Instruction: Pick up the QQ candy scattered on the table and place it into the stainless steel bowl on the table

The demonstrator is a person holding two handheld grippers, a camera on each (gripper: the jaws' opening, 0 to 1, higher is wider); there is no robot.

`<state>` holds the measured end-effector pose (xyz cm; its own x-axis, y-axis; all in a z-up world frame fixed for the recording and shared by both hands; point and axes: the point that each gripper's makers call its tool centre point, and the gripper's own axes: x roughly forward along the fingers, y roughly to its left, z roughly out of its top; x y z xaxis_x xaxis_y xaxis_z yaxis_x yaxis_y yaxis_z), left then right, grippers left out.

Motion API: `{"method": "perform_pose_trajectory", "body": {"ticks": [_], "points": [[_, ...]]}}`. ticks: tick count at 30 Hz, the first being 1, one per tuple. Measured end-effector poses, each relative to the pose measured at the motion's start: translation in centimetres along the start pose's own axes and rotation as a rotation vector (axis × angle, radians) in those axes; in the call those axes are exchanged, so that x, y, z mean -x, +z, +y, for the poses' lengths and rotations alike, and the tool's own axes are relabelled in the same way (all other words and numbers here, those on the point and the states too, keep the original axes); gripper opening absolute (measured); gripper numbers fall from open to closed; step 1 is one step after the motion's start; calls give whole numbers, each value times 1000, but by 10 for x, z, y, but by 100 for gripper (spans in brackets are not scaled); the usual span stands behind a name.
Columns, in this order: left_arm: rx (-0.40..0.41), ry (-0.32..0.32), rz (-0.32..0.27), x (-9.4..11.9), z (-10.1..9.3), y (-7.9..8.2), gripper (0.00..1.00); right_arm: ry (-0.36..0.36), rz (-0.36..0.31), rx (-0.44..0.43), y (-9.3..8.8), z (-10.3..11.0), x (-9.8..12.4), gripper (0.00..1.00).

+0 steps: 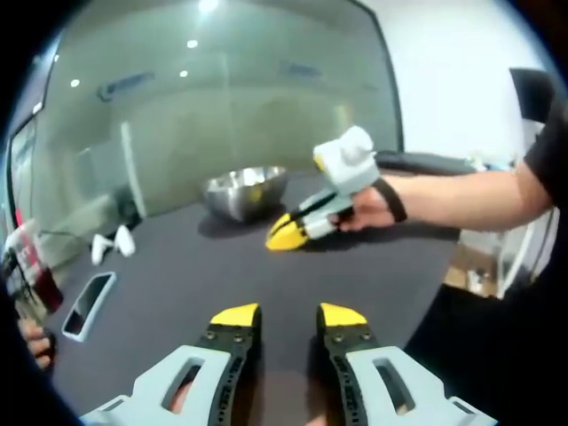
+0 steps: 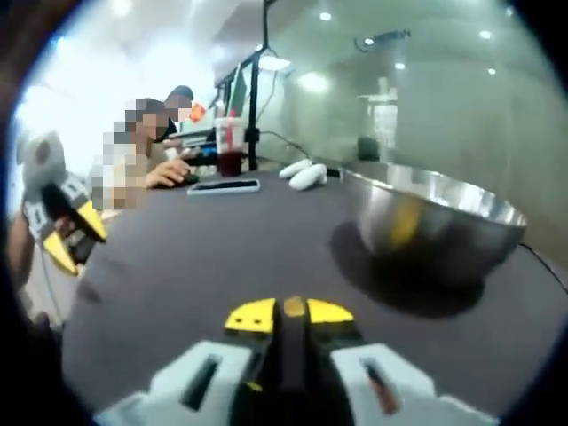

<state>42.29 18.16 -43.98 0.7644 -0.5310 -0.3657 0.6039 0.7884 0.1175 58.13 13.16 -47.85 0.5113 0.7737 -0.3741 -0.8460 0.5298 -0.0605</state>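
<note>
Beside steel bowl, right gripper pinches orange candy; left gripper hovers agape.

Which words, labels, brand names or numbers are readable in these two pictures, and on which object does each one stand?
No text can be read.
Glass wall: faint bluish marks, too blurred to read.
Red-labelled cup: any print is too small to read.
Phone: screen shows nothing readable.
Stainless steel bowl: no marking visible.
Left hand-held gripper and right hand-held gripper: no lettering visible.
</note>
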Motion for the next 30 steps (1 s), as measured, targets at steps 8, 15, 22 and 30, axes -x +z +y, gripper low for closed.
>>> {"method": "perform_pose_trajectory", "body": {"ticks": [8,15,22,30], "points": [[1,-1,-1,-1,1,0,27,-16,-3,0,1,-5,2,9],[3,1,-3,-1,2,0,27,-40,-44,-16,10,-7,16,9],[0,13,-8,0,6,2,27,-59,-81,15,15,-1,43,9],[1,25,-21,1,10,6,27,-107,-149,-49,13,-25,83,9]]}}
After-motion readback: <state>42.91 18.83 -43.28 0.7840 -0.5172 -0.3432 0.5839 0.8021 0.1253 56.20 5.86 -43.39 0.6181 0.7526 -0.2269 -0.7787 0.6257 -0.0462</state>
